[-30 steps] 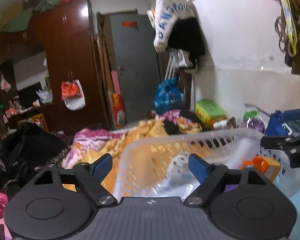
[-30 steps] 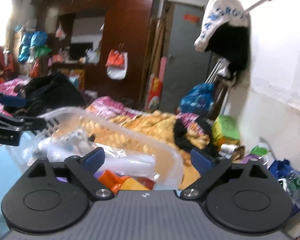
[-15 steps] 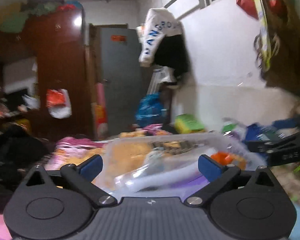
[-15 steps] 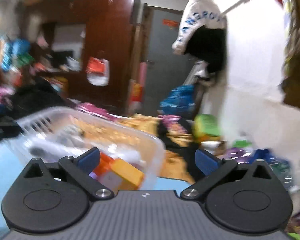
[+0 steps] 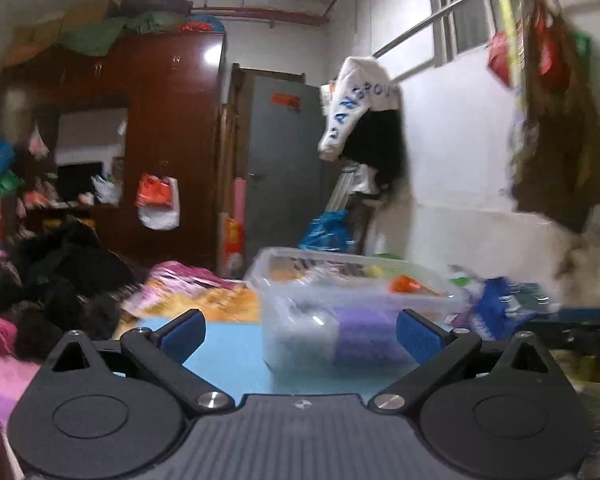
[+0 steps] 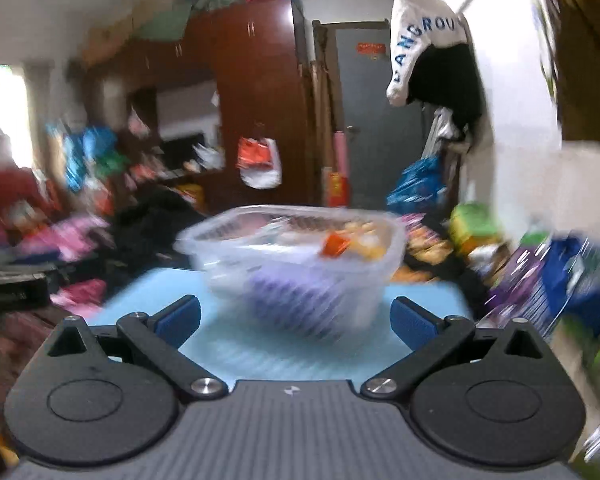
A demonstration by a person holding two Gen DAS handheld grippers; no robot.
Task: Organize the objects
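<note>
Sitting blurred: clear basket [image 6: 292, 252], prob. full

One clear plastic basket [image 5: 352, 312] on the blue mat [image 5: 228, 356], near its far right edge. Inside: one purple item [image 5: 366, 338], one orange piece [image 5: 404, 283]; other contents too blurred to count. Two grippers: left gripper [image 5: 300, 336] and right gripper [image 6: 296, 320], each with two blue pads, wide apart, nothing between. One dark wood wardrobe [image 5: 168, 140], one grey door [image 5: 284, 160], one white garment with blue lettering [image 5: 356, 108], one blue plastic bag [image 5: 328, 232], one orange-and-white bag [image 5: 158, 200] hanging on the wardrobe.
</note>
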